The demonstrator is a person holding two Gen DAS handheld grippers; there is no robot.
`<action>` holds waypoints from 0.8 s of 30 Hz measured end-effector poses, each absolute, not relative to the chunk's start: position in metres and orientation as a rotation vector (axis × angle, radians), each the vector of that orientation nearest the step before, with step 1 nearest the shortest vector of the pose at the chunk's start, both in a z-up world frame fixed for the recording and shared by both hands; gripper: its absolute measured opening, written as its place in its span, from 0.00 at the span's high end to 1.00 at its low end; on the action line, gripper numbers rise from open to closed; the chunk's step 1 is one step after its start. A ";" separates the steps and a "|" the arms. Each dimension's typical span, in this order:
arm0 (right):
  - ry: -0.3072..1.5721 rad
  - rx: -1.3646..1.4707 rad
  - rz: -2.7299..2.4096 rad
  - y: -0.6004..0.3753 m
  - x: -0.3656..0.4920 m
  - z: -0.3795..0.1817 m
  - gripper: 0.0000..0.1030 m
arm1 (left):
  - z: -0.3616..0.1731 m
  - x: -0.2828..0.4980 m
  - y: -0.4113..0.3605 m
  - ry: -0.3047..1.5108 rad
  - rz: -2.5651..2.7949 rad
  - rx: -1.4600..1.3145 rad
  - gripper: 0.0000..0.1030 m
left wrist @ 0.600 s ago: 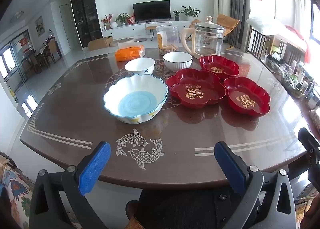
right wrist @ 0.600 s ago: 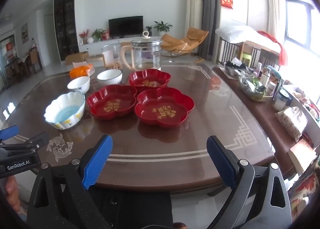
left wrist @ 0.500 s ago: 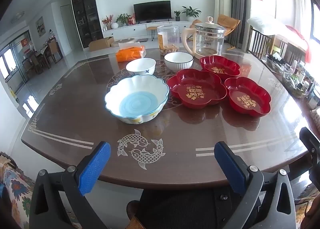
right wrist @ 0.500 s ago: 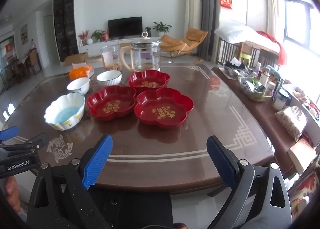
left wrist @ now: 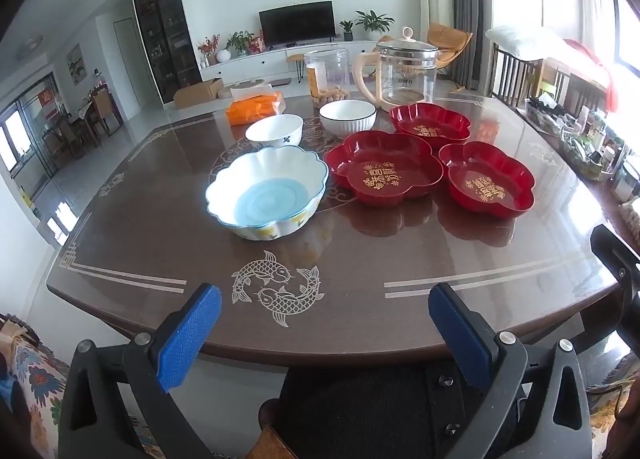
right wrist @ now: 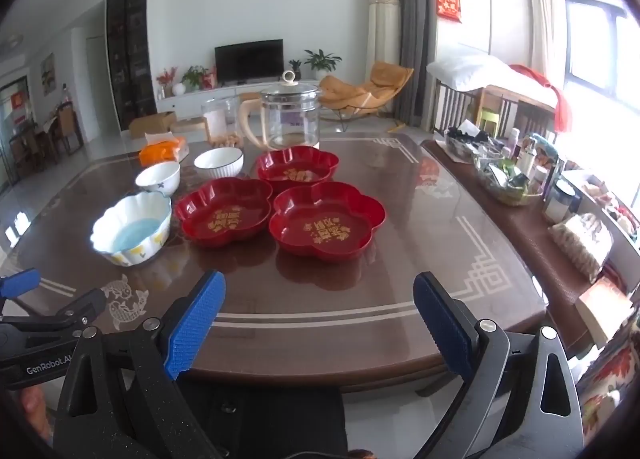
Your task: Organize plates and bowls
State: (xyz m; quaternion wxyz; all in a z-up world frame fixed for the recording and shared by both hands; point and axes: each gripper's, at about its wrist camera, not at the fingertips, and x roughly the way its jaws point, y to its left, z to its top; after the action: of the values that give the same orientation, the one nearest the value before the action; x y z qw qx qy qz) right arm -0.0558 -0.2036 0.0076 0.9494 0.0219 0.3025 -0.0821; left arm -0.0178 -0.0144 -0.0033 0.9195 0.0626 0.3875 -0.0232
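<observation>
On the brown table (left wrist: 160, 251) stand three red flower-shaped plates: a middle one (left wrist: 384, 173), a near right one (left wrist: 486, 179) and a far one (left wrist: 430, 123). A scalloped white bowl with a blue inside (left wrist: 266, 191) stands left of them, with two small white bowls (left wrist: 274, 131) (left wrist: 347, 117) behind it. My left gripper (left wrist: 324, 307) is open and empty at the table's near edge. My right gripper (right wrist: 318, 299) is open and empty, in front of the near red plate (right wrist: 326, 223). The scalloped bowl also shows in the right wrist view (right wrist: 132, 227).
A glass kettle (left wrist: 404, 73), a clear jar (left wrist: 326, 73) and an orange tissue pack (left wrist: 254, 109) stand at the table's far side. A side shelf with bottles and clutter (right wrist: 516, 175) runs along the right.
Both grippers have edged slightly forward toward the table. Nothing on the table has moved.
</observation>
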 end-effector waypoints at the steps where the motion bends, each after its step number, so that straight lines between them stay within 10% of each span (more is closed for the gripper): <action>1: 0.616 0.043 -0.165 -0.202 -0.056 0.007 0.06 | -0.003 -0.018 -0.015 0.796 -0.047 0.124 0.00; 24: 0.616 0.032 -0.152 -0.195 -0.059 0.003 0.06 | -0.003 -0.021 -0.009 0.798 -0.034 0.107 0.00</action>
State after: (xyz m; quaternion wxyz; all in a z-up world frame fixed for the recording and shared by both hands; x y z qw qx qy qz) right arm -0.0593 -0.1952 0.0032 0.9500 0.0159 0.3027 -0.0747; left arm -0.0208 -0.0085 -0.0034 0.9200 0.0520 0.3882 -0.0165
